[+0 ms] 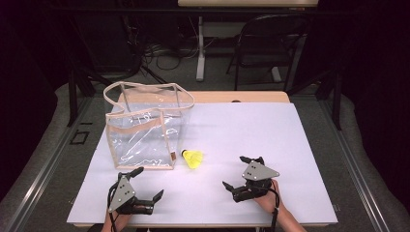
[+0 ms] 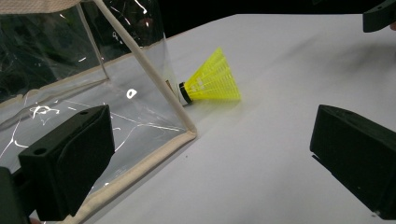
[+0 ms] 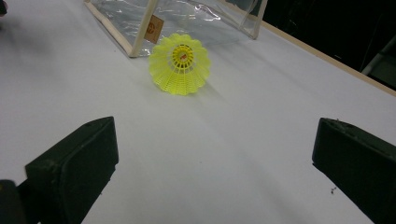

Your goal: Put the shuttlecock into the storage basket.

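High view — shuttlecock on its side, cork toward bag.

Room dark beyond the table, whose white top is evenly and brightly lit from above; surroundings fall off to near black; high view soft and low in detail overall. Glare streaks and specular spots on the clear bag; shuttlecock saturated yellow, casting a faint soft shadow toward the lens in the right gripper view. Near jaws dark and slightly blurred in both gripper views; a diffuse grey shadow on the tabletop, upper right of the left gripper view.
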